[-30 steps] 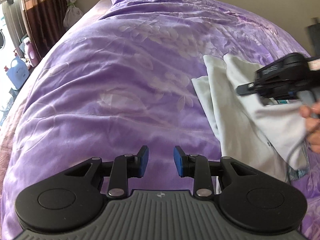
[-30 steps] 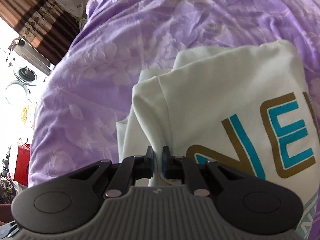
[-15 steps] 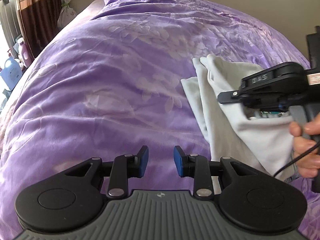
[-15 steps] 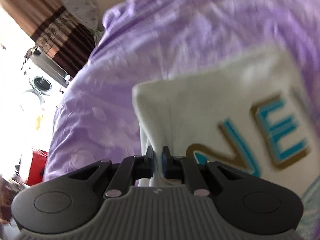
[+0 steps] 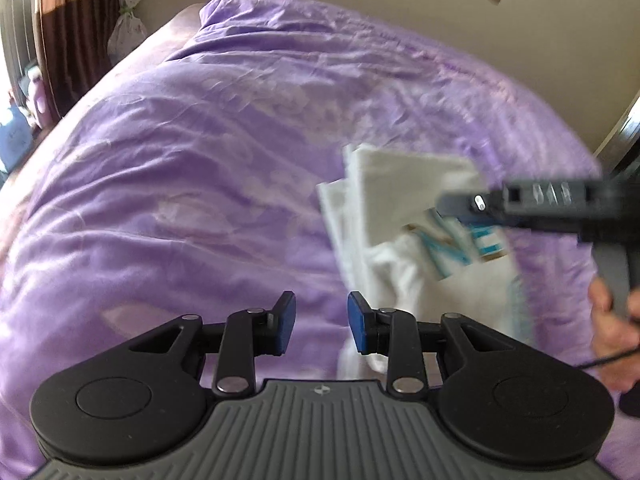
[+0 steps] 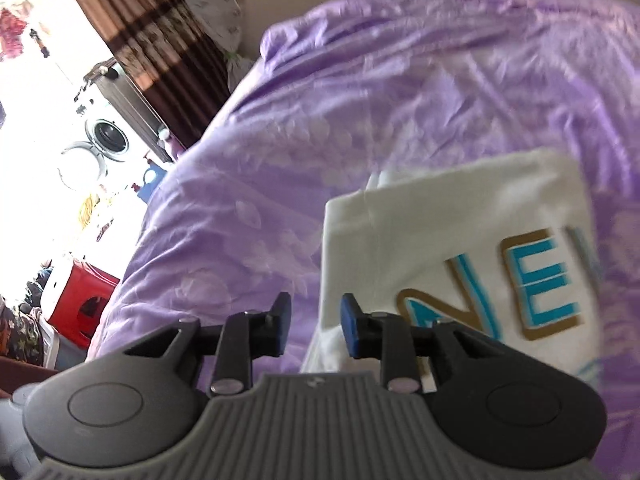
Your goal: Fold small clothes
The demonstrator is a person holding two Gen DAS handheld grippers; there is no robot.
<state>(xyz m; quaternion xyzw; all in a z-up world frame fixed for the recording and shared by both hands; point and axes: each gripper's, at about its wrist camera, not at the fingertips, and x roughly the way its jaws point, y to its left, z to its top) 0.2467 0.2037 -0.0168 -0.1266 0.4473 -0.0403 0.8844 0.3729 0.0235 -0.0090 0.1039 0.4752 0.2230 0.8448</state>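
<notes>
1. Left gripper point(image 5: 318, 328): pitched downward, blue pads apart, nothing between them.
2. Right gripper point(image 6: 313, 326): pitched downward, jaws opening, pads clear of any object.
3. Right hand point(image 5: 614, 320): fingers wrapped round the handle of its gripper.

Bright daylight, motion blur, fisheye edges

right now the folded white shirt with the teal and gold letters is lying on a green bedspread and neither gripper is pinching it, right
Not quite: the bedspread is purple, not green, as the right wrist view shows. The rest holds: the folded white shirt lies on it, the right gripper has its jaws opening with no cloth pinched, and the left gripper is open over bare bedspread.
</notes>
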